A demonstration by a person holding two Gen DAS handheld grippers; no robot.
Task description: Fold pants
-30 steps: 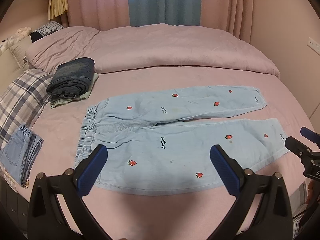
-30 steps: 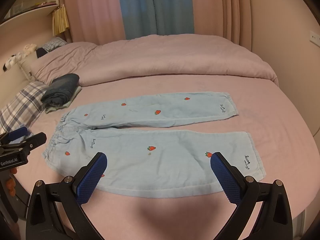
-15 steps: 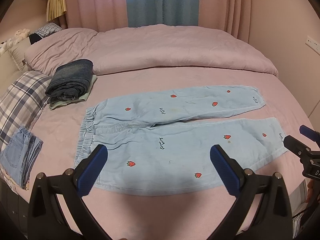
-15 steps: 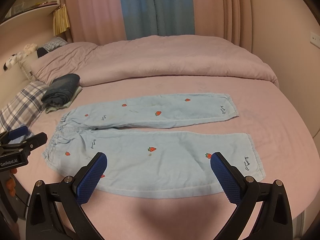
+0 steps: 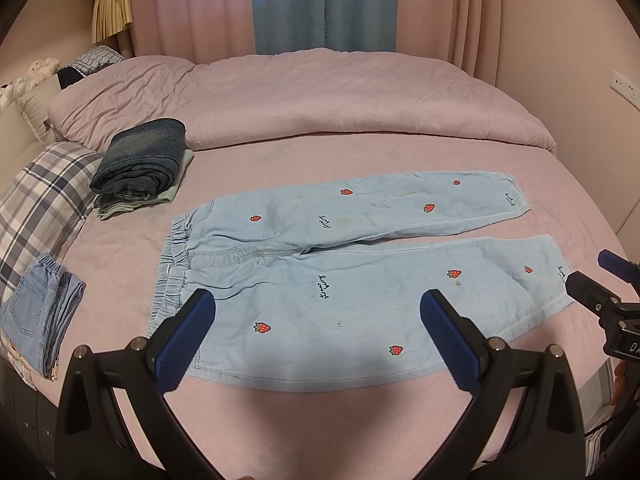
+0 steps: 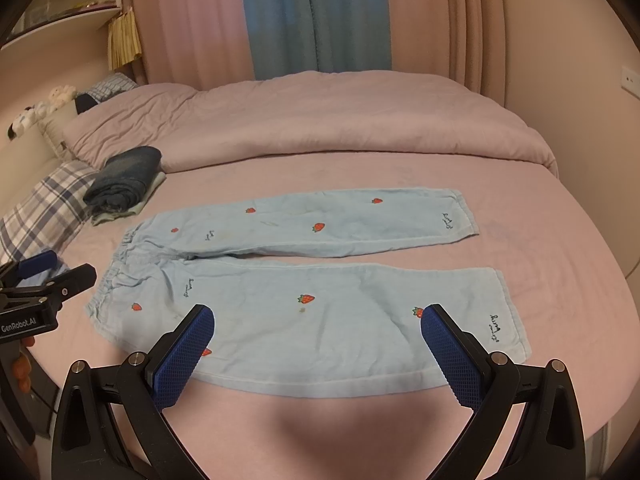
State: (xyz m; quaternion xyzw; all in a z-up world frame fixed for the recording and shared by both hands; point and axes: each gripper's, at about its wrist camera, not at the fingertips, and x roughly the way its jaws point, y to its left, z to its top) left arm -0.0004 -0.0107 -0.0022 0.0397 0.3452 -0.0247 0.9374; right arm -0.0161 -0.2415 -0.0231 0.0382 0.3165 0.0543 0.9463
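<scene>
Light blue pants (image 5: pixel 340 276) with red strawberries lie flat and spread on the pink bed, waistband to the left, both legs pointing right; they also show in the right wrist view (image 6: pixel 304 280). My left gripper (image 5: pixel 318 340) is open and empty, held above the near leg close to the waistband. My right gripper (image 6: pixel 318 344) is open and empty, above the near leg toward its cuff. The right gripper shows at the right edge of the left wrist view (image 5: pixel 608 292). The left gripper shows at the left edge of the right wrist view (image 6: pixel 44 280).
A folded dark jeans stack (image 5: pixel 140 164) sits at the back left. A plaid pillow (image 5: pixel 36 204) and folded light jeans (image 5: pixel 40 312) lie at the left edge. A bunched pink duvet (image 5: pixel 320 100) covers the far half. The near bed edge curves below the pants.
Both grippers have drifted very slightly; the pants have not moved and both stay open.
</scene>
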